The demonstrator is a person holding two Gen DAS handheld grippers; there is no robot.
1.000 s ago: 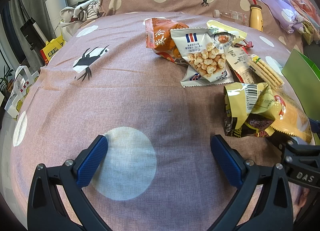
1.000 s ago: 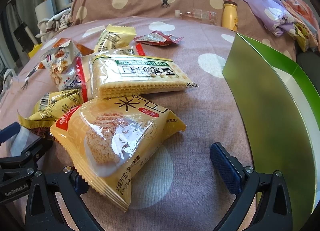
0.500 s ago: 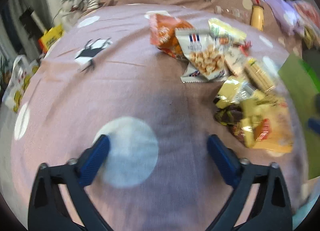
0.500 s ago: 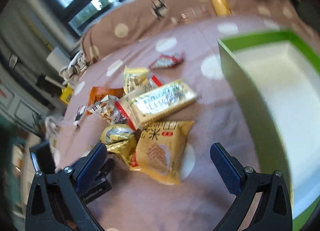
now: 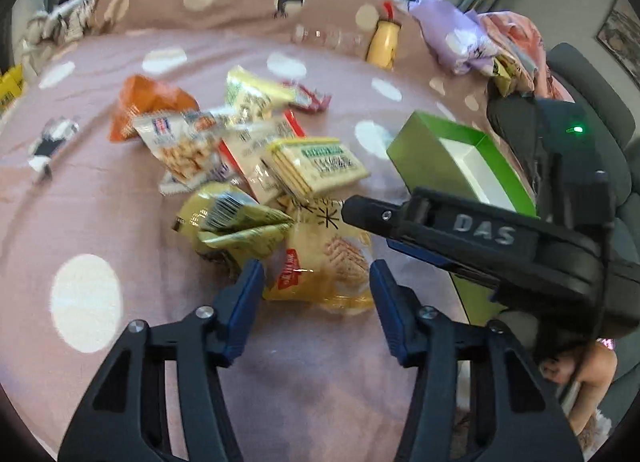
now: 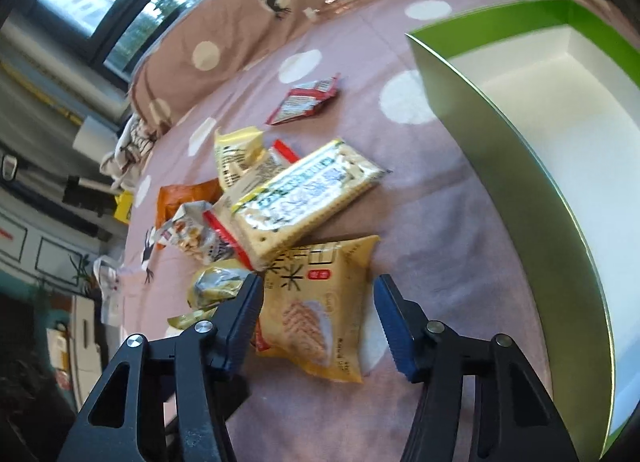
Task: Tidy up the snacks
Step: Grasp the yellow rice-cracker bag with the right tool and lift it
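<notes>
Motion blur smears the far snack packets [image 5: 188,141], so their print cannot be read. The cracker pack [image 6: 304,197] covers the top of the yellow rice-cracker bag [image 6: 316,310] and most of the red-edged packet [image 6: 224,238] under it. The green box [image 6: 516,165] runs off the frame's right edge. In the left wrist view the right tongs [image 5: 480,238] hide part of that box.

Raised letters "DAS" stand on the right gripper [image 5: 362,213]'s black body; snack wrapper print is unreadable.

Bedspread [image 6: 432,221] free btwn snack pile [image 6: 304,189] & green box [image 6: 500,149].
</notes>
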